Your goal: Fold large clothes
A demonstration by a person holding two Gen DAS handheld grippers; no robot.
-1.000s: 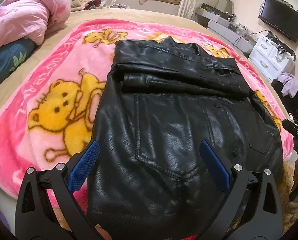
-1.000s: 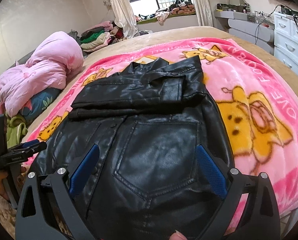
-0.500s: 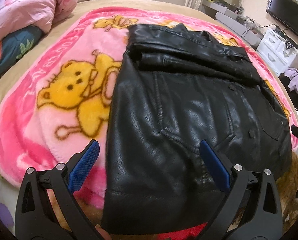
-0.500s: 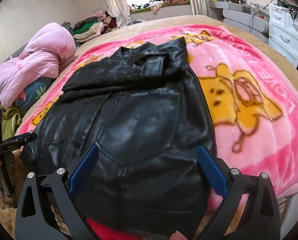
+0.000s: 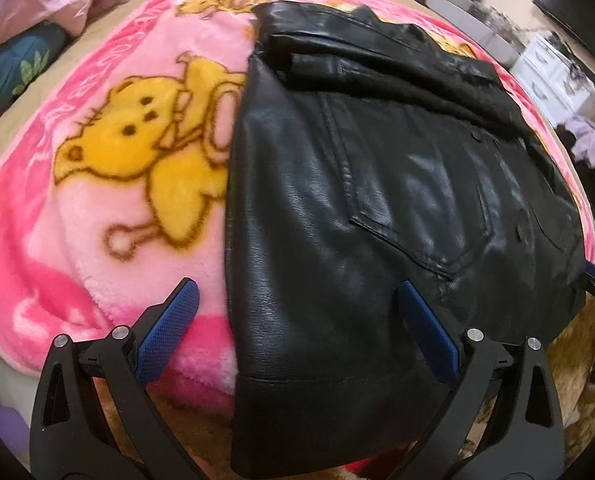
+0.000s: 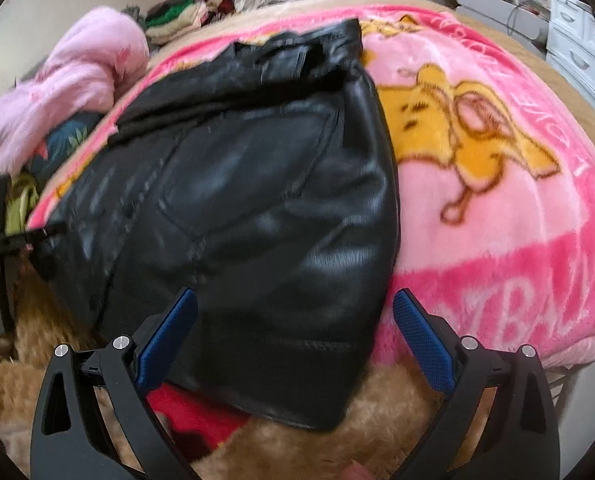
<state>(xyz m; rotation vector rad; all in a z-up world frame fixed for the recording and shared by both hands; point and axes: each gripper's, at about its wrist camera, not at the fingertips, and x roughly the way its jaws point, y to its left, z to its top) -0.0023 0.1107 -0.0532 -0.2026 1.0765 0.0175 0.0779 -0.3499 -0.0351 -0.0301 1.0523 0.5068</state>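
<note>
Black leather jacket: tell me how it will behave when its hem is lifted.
The black leather jacket will probably drape in heavy, broad folds, as at its folded sleeves. Its glossy surface looks slippery, so a pinch may slide. The hem overhanging the pink blanket suggests it bends readily.

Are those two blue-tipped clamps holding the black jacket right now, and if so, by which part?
Nothing is held. The left hand-held gripper and right hand-held gripper are both open, hovering near the jacket hem without gripping it.

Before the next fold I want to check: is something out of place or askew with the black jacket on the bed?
Yes. The black jacket lies skewed on the pink blanket, and its hem overhangs the blanket's near edge. No damage shows.
</note>
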